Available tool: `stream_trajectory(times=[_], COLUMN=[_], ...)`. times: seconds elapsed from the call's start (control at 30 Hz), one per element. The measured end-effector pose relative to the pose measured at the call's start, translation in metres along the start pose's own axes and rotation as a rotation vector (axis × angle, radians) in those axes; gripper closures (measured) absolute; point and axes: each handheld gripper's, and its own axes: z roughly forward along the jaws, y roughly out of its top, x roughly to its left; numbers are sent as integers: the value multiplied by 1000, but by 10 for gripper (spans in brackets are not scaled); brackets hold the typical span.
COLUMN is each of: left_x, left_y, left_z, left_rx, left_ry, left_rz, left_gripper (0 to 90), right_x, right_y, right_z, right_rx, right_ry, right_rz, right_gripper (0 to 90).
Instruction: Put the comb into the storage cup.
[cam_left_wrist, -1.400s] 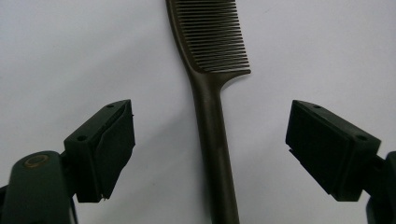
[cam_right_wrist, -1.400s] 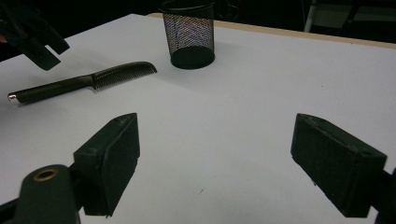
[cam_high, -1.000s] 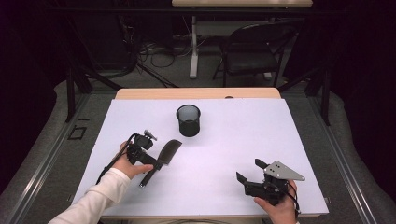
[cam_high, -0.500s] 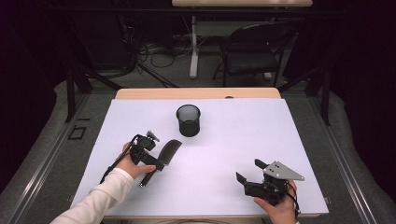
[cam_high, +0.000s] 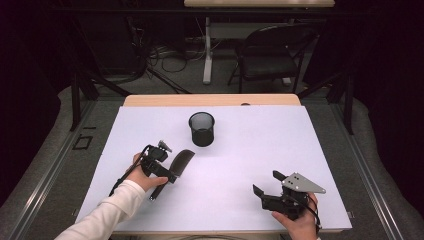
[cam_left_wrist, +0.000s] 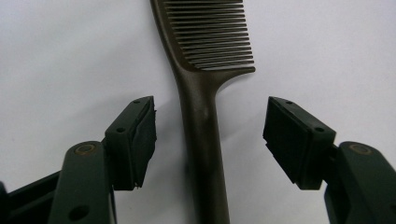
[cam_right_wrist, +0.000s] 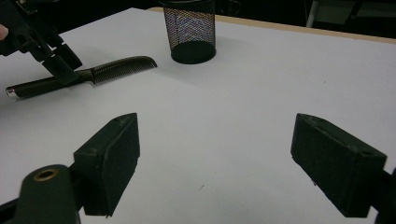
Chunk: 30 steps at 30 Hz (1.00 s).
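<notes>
Black comb (cam_high: 179, 162) lies flat near the desk's left edge, and my left gripper (cam_left_wrist: 209, 135) has its handle between half-open jaws that have just been closing, pads not yet touching. I fear the thin handle may slip or pivot if they close off-centre. My right gripper (cam_right_wrist: 215, 163) rests wide open and empty near the front right corner.

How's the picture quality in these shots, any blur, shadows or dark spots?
High view: the white table is brightly lit, the room behind it dark; the mesh cup casts a soft shadow. Left gripper view: the comb is fairly sharp, with faint shadow beside its handle. Right gripper view: the near jaws are soft and blurred, the background dim.
</notes>
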Motion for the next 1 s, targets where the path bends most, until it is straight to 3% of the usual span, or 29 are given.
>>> stream_trajectory(times=[0.17,0.37,1.0], left_x=[-1,0,1], left_y=[0,1,1], left_z=[2,5,7], left_rx=[12,39,29], left_ry=[-1,24,37], left_rz=[-4,0,-10], left_gripper=[459,480,595], right_x=[0,0,0], right_y=[0,0,-1], right_z=[0,0,1], right_rx=[2,5,5], right_ry=[-1,0,4], right_rz=[0,0,-2], right_gripper=[155,155,156])
